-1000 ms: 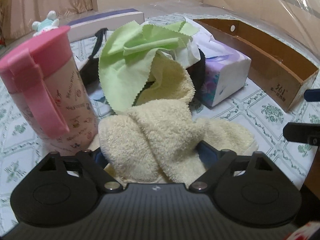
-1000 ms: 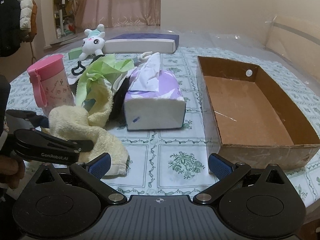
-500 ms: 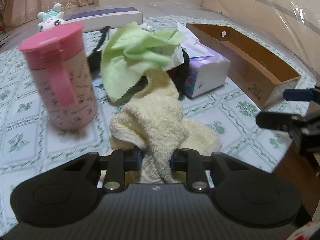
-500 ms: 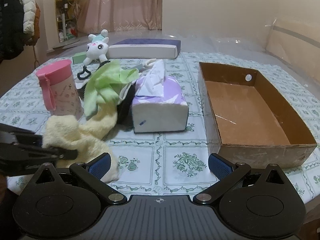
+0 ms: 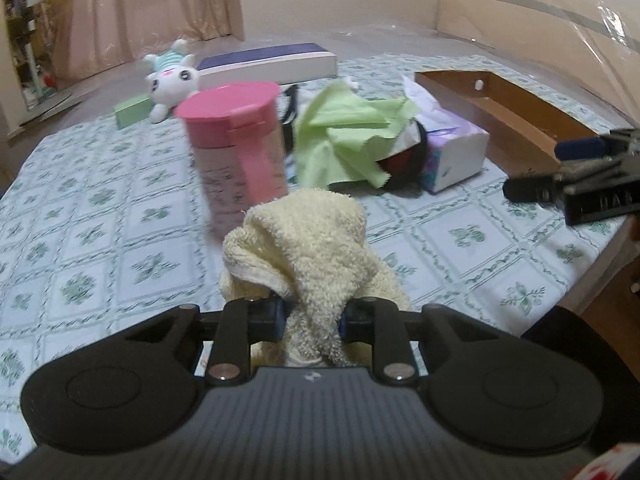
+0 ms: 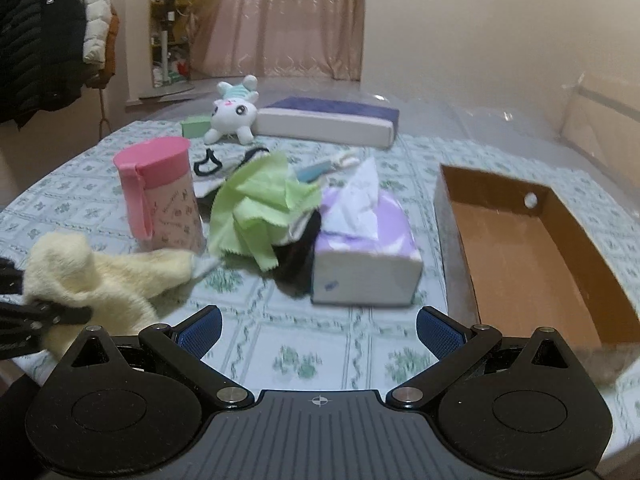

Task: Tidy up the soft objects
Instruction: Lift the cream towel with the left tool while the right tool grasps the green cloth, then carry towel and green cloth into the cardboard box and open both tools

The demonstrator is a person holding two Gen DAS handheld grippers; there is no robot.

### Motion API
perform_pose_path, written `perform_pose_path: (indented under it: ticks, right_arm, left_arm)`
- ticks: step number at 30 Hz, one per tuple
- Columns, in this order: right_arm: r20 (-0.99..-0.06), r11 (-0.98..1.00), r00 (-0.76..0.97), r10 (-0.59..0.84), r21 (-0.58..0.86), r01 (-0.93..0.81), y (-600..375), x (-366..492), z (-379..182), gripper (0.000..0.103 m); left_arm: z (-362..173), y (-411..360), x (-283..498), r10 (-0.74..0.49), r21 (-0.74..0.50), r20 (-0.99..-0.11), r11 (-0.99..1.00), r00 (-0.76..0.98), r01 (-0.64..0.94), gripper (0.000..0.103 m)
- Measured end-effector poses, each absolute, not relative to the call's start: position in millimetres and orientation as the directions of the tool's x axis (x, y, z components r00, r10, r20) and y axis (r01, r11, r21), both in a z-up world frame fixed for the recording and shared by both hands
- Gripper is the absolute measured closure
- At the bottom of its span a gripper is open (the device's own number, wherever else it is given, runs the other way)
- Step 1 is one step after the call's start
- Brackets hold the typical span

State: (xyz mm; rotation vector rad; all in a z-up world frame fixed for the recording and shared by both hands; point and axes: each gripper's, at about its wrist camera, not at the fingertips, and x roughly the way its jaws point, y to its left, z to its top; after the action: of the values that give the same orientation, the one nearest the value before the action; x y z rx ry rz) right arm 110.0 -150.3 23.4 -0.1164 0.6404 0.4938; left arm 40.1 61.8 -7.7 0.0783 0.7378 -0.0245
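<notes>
My left gripper [image 5: 311, 322] is shut on a pale yellow towel [image 5: 308, 248] and holds it lifted above the table; the towel also shows at the left of the right wrist view [image 6: 100, 276]. My right gripper [image 6: 318, 330] is open and empty, above the table's near edge. A green cloth [image 6: 256, 208] lies crumpled over dark fabric [image 6: 298, 256] beside a purple tissue pack [image 6: 366, 252]. A white plush bunny [image 6: 234, 110] lies at the back. An open brown cardboard box [image 6: 520, 256] stands at the right.
A pink lidded cup [image 6: 160, 196] stands left of the green cloth. A long white and purple box [image 6: 328, 124] and a small green block [image 6: 195, 125] lie at the back. A black strap [image 6: 208, 164] lies behind the cup. The table edge is near both grippers.
My left gripper closed on the yellow towel, pulled it free of the pile and lifted it back toward the near edge. The right gripper stayed open and drew back slightly.
</notes>
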Motion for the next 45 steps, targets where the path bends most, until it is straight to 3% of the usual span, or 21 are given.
perform_pose_path:
  ticks: [8,15,18,22,27,32,34,45]
  right_arm:
    - [-0.567,0.781,0.671,0.477,-0.077,-0.62,-108,155,29,0.001]
    - [-0.594,0.65,0.639,0.489,-0.24,-0.721,-62,192,12,0.001]
    - [-0.61,0.578,0.624,0.489,-0.308,-0.755,-44,202,-1,0.005]
    - [-0.638,0.503,0.613,0.465,-0.38,-0.776,-23,212,-20,0.018]
    - [-0.634,0.431,0.641,0.432,-0.479,-0.765,-10,214,-38,0.041]
    - [-0.626,0.445,0.653,0.426,-0.483,-0.754,-11,211,-38,0.09]
    - [-0.615,0.468,0.658,0.434,-0.47,-0.749,-16,208,-32,0.1]
    - [-0.47,0.673,0.737,0.485,-0.337,-0.658,-74,175,43,0.102]
  left_arm:
    - [-9,80,44,0.008,0.021,-0.664,1.0,0.748,0.008,0.082]
    - [-14,83,60,-0.01,-0.006,-0.662,1.0,0.749,0.007,0.082]
    - [-16,87,68,-0.016,-0.022,-0.663,1.0,0.749,0.002,0.082]
    - [-19,92,74,-0.018,-0.031,-0.665,1.0,0.747,-0.004,0.082]
    - [-21,95,77,-0.031,-0.057,-0.667,0.998,0.744,-0.009,0.082]
    - [-22,95,78,-0.035,-0.066,-0.669,0.998,0.742,-0.012,0.082]
    - [-20,95,77,-0.038,-0.067,-0.667,0.998,0.744,-0.01,0.082]
    - [18,70,62,-0.062,-0.049,-0.607,0.998,0.792,0.041,0.082]
